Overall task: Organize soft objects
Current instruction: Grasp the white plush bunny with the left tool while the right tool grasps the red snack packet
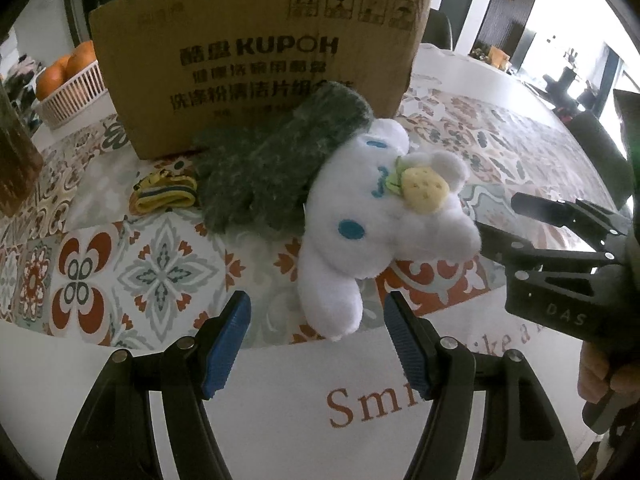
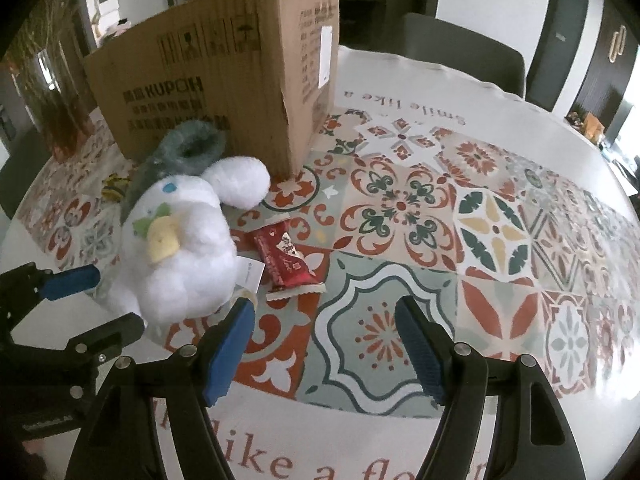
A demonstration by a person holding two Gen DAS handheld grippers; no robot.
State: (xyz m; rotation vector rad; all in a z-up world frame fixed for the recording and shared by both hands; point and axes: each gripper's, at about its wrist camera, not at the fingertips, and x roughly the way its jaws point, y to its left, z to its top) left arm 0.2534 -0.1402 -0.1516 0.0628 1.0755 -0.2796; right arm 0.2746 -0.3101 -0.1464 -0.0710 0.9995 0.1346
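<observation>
- The left tool [image 1: 316,344] stood with its blue pads wide apart and held nothing; one long ear of the white plush toy [image 1: 376,216] reached toward the gap between them.
- The right tool [image 2: 324,350] was likewise spread wide and empty above the patterned table [image 2: 460,216].
- The plush lay near the table's near edge, resting partly on a dark green fuzzy slipper [image 1: 276,160].
- A cardboard box [image 1: 260,52] stood behind them toward the far edge.
- A red snack packet [image 2: 286,258] lay just beside the plush.
- A yellow striped sock [image 1: 166,194] lay beside the slipper.
</observation>
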